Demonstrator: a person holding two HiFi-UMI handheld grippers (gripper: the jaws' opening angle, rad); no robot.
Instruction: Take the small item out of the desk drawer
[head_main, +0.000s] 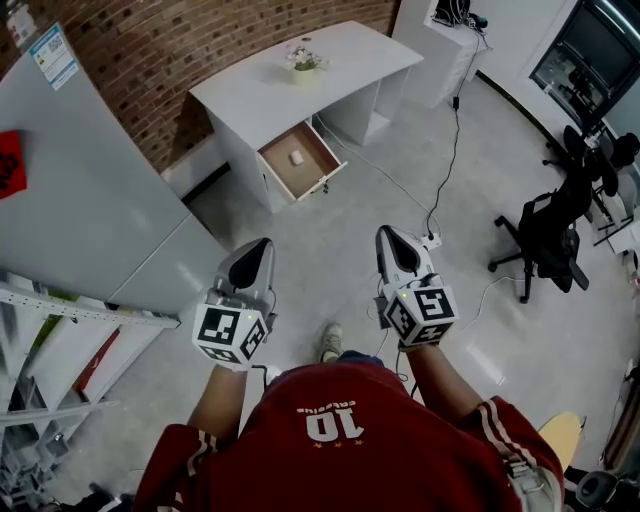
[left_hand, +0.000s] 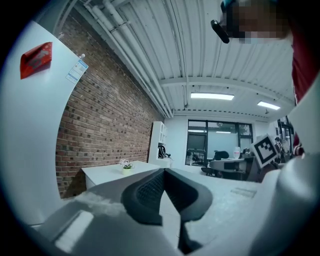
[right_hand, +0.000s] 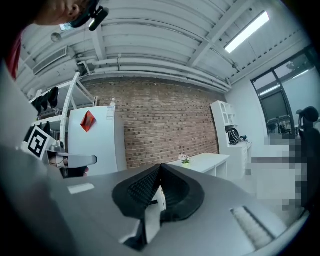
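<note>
Red shirt (head_main: 340, 440) of the person fills the bottom of the head view, both forearms reaching forward, one shoe (head_main: 331, 342) on the grey floor (head_main: 330, 250) between them.

Left gripper (head_main: 262, 244) is held out level, marker cube (head_main: 232, 333) at its back. Left gripper view: jaws pressed together at the tips, nothing between them. Right gripper (head_main: 388, 233) sits beside it, apart from it, at about the same level, its own cube (head_main: 422, 312) toward the camera. Right gripper view: jaws closed tip to tip as well, nothing gripped.

Both grippers point toward a white desk (head_main: 330, 70) against a brick wall (head_main: 200, 50), and both are well apart from it. Desk drawer (head_main: 318, 168) is pulled open, wooden inside. Small item (head_main: 297, 157), white, lies on the drawer bottom, roughly in the middle, untouched. Small flower pot (head_main: 304, 62) stands on the desktop behind the drawer.

White cabinet (head_main: 90, 200) stands at the left with a red sticker (head_main: 8, 165) on it, and a shelf rack (head_main: 60, 340) is below it in the picture. Cable (head_main: 450, 150) runs across the floor from the far side down to a power strip (head_main: 432, 240) near the right gripper. Black office chair (head_main: 545, 240) stands at the right.
</note>
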